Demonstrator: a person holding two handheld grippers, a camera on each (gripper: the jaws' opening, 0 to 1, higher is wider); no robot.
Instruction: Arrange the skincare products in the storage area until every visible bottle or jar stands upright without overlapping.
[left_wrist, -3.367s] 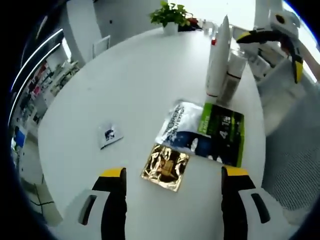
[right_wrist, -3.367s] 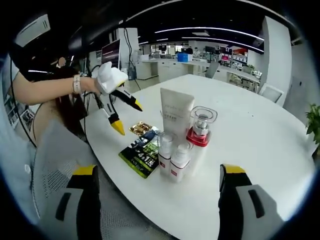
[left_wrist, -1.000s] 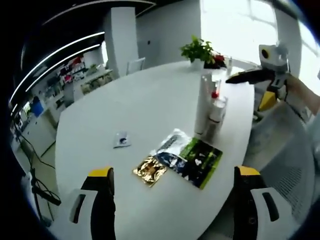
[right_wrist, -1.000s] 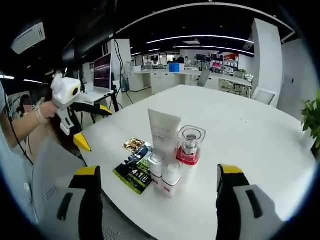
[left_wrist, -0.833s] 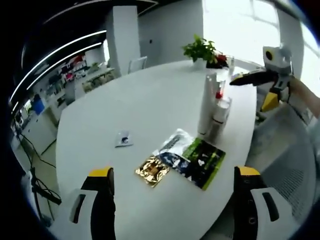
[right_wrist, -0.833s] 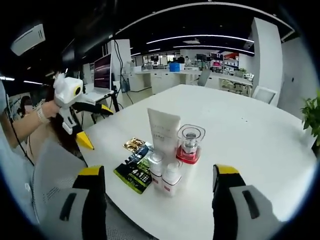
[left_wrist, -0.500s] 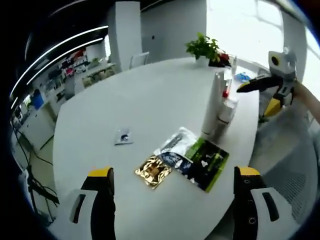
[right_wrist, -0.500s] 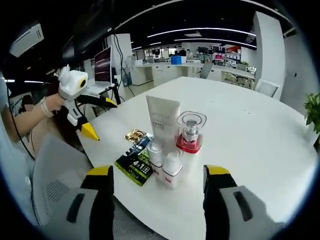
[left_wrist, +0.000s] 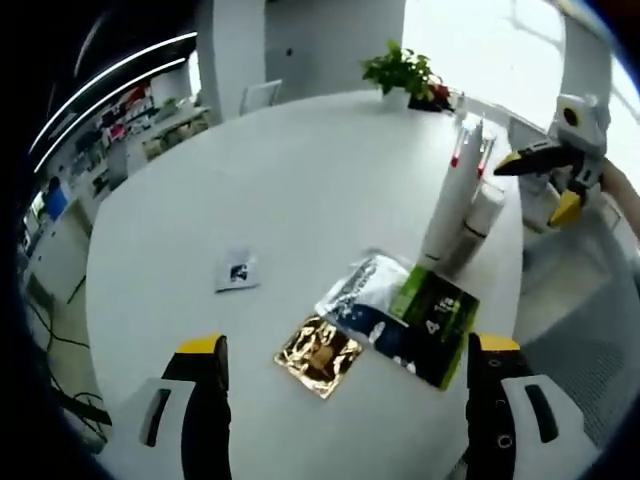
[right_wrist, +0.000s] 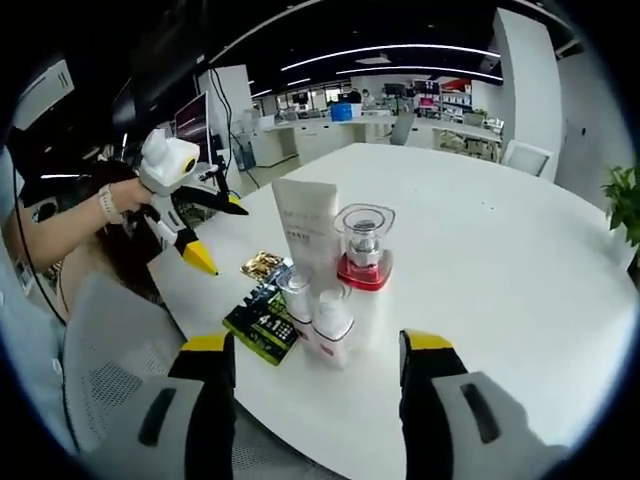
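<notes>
A large round white table (left_wrist: 300, 170) is carrying everything, with a mesh-backed chair (right_wrist: 100, 330) standing at its near edge in the right gripper view. A potted plant (left_wrist: 400, 70) is sitting at the far edge of the table in the left gripper view. Close to the table edge nearest the right gripper (right_wrist: 318, 352), the skincare products are standing upright in a tight cluster: a tall white tube (right_wrist: 307, 232) is rising highest, a clear-capped bottle with a red collar (right_wrist: 362, 262) is standing just beside it, and two small white bottles (right_wrist: 320, 310) are standing in front of them, touching or nearly touching one another. Flat on the table beside the cluster, a green-and-black sachet (left_wrist: 432, 325) is lying partly over a silver-and-blue sachet (left_wrist: 360, 295), with a gold foil sachet (left_wrist: 320, 355) just beside them and a small white sachet (left_wrist: 237, 271) lying well apart toward the middle of the table. The left gripper (left_wrist: 345, 352) is hovering above the sachets with its jaws spread wide and nothing between them. The right gripper is facing the bottle cluster, its jaws also standing apart and gripping nothing.
</notes>
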